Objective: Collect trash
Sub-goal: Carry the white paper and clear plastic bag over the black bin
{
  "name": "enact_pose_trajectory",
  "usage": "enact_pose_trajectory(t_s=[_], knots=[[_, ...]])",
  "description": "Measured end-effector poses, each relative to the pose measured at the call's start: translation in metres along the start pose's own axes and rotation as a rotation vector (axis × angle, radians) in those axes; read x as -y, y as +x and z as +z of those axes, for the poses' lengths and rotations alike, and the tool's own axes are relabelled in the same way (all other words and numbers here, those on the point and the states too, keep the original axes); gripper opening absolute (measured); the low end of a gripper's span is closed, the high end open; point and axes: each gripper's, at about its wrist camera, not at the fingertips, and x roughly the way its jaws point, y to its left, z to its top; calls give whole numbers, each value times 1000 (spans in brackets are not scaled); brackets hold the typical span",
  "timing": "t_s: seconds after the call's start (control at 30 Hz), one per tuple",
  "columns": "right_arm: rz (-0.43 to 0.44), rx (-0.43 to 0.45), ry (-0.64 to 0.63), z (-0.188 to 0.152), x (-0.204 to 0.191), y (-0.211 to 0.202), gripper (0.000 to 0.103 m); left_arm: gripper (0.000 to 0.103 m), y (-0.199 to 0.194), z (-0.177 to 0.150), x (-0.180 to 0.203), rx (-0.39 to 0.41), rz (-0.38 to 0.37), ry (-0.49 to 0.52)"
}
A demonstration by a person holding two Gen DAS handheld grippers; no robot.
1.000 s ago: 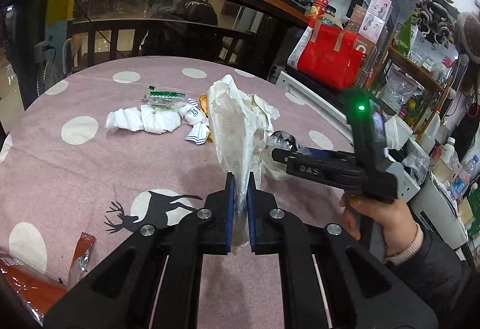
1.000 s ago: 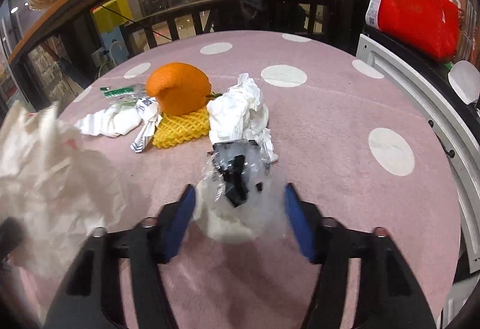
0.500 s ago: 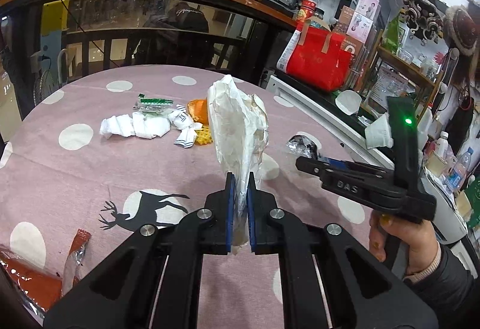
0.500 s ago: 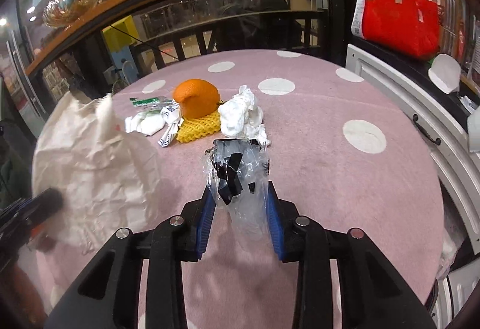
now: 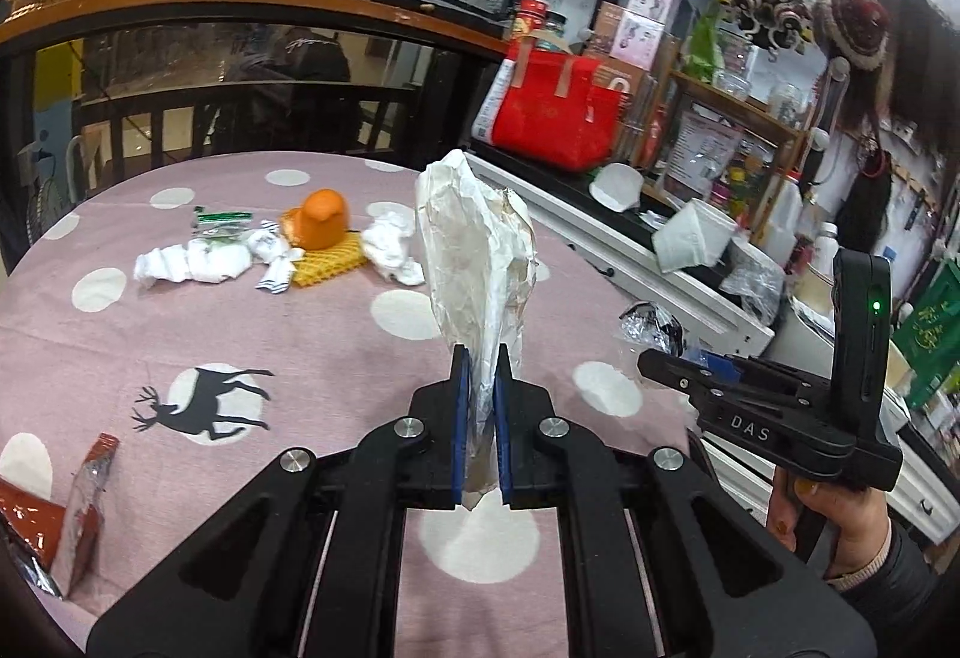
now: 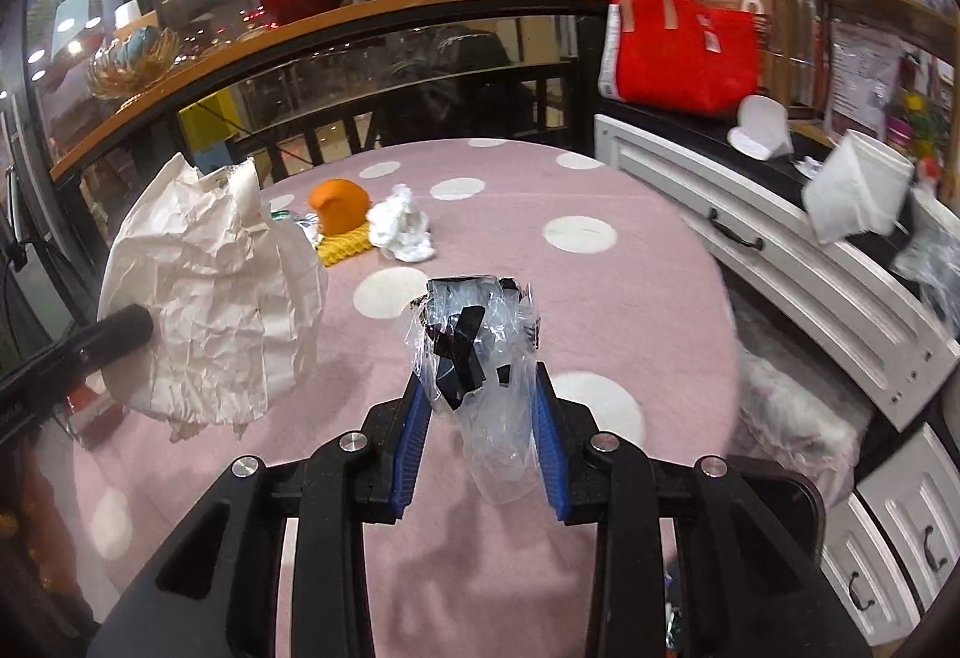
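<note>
Left wrist: crumpled paper bag pinched flat.

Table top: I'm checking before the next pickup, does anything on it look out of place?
Yes. An orange sits on yellow foam netting amid crumpled white tissues and wrappers; whole fruit looks odd among trash.

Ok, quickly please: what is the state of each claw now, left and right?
Left claw: shut on the crumpled paper bag.
Right claw: shut on the clear plastic wrapper.
</note>
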Motion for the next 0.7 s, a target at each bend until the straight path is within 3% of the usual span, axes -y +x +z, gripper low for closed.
enact_pose_trajectory(t_s=[0.7], knots=[[-236, 22, 205, -78, 99, -86, 33, 8, 18, -21, 116, -68, -216, 171]])
